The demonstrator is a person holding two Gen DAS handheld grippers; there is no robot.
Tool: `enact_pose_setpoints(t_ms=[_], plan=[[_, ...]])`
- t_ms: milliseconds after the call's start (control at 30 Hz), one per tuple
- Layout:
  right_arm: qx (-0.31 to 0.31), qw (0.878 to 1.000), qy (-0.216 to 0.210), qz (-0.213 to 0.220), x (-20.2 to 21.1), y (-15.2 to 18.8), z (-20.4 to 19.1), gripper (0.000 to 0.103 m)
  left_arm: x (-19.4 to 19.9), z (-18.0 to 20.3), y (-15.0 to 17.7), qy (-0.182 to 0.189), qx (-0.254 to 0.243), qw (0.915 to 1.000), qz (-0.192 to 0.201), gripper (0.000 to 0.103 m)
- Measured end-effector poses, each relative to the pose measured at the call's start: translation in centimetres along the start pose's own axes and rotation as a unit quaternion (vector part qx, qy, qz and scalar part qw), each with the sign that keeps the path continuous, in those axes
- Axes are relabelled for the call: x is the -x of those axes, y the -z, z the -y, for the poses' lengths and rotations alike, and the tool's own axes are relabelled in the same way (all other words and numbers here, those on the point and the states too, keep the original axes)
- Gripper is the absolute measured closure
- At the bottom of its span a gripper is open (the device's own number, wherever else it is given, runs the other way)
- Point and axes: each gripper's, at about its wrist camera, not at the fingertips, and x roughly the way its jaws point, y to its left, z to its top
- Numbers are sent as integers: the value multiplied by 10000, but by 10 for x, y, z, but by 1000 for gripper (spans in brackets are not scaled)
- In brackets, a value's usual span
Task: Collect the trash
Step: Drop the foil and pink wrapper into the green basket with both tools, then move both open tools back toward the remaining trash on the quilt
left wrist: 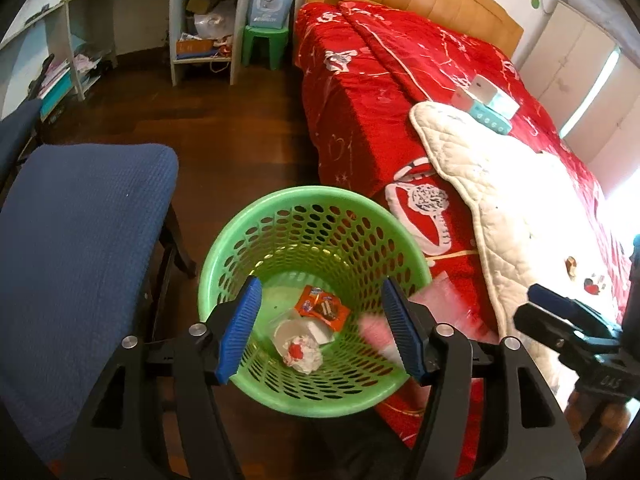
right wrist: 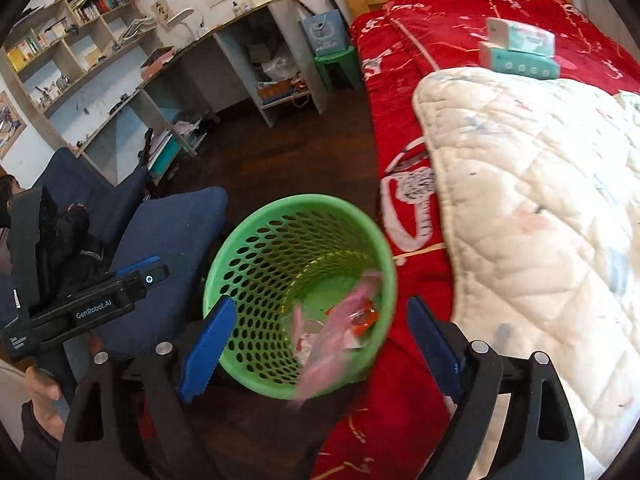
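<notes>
Beside the red-quilted bed, on dark wood floor, our green perforated plastic basket holds a crumpled white tissue and an orange snack wrapper. A blurred pink plastic wrapper is at its rim, held by neither gripper. Left gripper and right gripper both gape empty. We judge the light wrapper may catch the rim and slide outside.

The right tool gapes above the green basket, where a blurred, seemingly pink wrapper hangs.
</notes>
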Motion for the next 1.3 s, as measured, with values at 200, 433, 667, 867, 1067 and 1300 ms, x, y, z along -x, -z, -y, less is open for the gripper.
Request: enact_pose_setpoints(t_ms=[200, 433, 667, 867, 1067, 1300], plan=[[-114, 9996, 179, 161, 30, 7, 24, 18, -1, 26, 1, 103, -225, 9997, -22, 41], [-209, 9963, 738, 399, 73, 23, 66, 17, -3, 67, 3, 297, -545, 9981, -38, 41], [-555, 9882, 1272, 644, 118, 37, 118, 17, -4, 119, 3, 538, -952, 9940, -46, 41], [-1029, 9746, 1808, 833, 161, 54, 180, 17, -8, 167, 1, 708, -1298, 9890, -53, 41], [-1456, 9594, 2241, 898, 193, 63, 238, 17, -16, 224, 2, 857, -1692, 9818, -71, 41], [-1774, 9524, 2316, 881, 201, 70, 280, 17, -33, 288, 5, 1065, -2070, 9724, -168, 41]])
